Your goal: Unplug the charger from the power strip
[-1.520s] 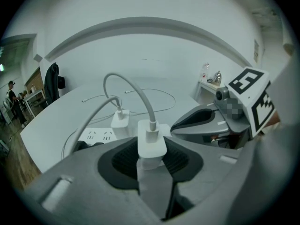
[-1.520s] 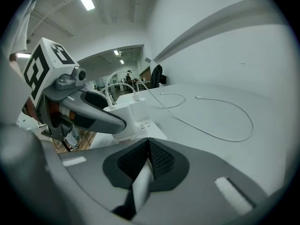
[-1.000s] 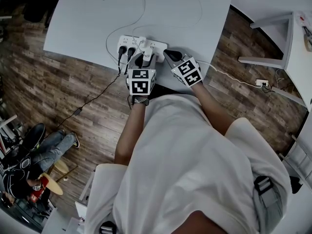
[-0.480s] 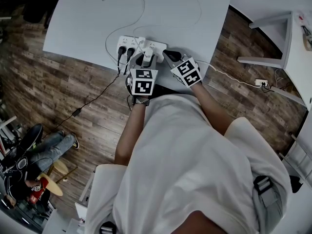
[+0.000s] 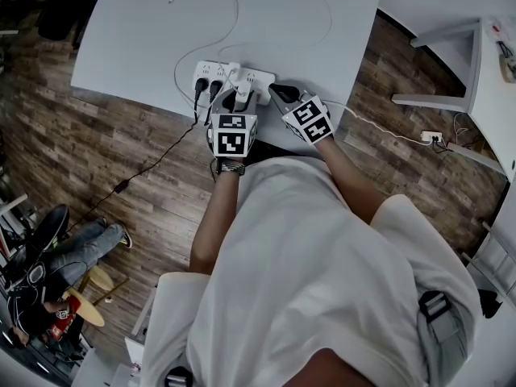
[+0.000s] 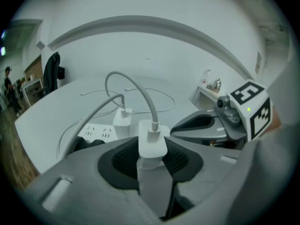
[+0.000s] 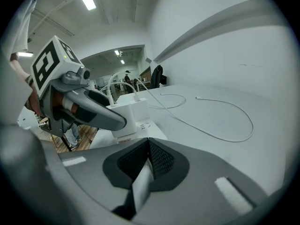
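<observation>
Since the charger has to come straight out of its socket, item one, the left gripper, is clamped across the white charger. Its dark pads press the two flat sides and the block stands upright between them. The grip sits low on the body, so whether the prongs are clear of the socket is hidden.

Item two: right gripper, jaws brought together with nothing between them. It sits just beside the left one, at the right end of the power strip. It is probably placed there to steady the strip against the pull; contact cannot be confirmed.

Item three: the power strip, white, lying near the front edge of the table, within easy reach of both hands.

Item four: second white charger, plugged in just behind the held one.

Item five: two black plugs at the strip's left end, their cords dropping toward the floor.

Item six: white cables, looping slack across the far tabletop, so they should offer little resistance to the pull.
</observation>
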Tool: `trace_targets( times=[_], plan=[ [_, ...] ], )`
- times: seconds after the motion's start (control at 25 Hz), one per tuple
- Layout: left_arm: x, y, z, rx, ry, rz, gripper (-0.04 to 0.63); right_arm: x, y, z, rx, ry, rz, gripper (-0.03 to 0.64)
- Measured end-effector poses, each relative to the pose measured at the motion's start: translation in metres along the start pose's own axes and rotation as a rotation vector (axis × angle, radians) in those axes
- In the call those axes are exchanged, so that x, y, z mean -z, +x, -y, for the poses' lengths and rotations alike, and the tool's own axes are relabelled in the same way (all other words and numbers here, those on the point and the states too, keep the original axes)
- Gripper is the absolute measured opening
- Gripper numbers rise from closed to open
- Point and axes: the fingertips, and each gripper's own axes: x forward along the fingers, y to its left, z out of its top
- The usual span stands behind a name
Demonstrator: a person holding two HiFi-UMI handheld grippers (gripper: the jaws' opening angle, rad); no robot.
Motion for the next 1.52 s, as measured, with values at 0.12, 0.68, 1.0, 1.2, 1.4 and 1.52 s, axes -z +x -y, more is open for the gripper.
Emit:
trace_targets(
  times=[0.12, 0.68, 1.0, 1.2, 1.4, 1.52],
  plan=[
    [0.0003, 0.0007, 0.0026, -0.025, 0.098, -0.022, 0.149, -0.0008, 0.0000, -0.0009, 0.001, -0.003, 0.001, 0.005],
    [-0.0001, -0.0031, 0.0002, 0.038, -0.056, 0.010, 0.147, 0.0003, -0.0013, -0.0009, 0.004, 0.000, 0.002, 0.004],
    [0.0015, -0.0027, 0.0057, -0.012, 0.063, -0.026, 0.147, 0.0015, -0.0035, -0.0010, 0.008, -0.003, 0.004, 0.005],
    [-0.0011, -0.0039, 0.0048, 0.033, -0.057, 0.002, 0.147, 0.0014, -0.0054, -0.0001, 0.009, -0.002, 0.007, 0.005],
    [-0.0015, -0.0078, 0.0017, 0.045, -0.084, 0.021, 0.147, -0.0004, -0.0050, -0.0019, 0.014, -0.006, 0.011, 0.005],
    [-0.0021, -0.0072, 0.0042, 0.013, 0.014, -0.005, 0.147, -0.0009, -0.0045, -0.0013, 0.016, -0.008, 0.012, 0.005]
  ],
)
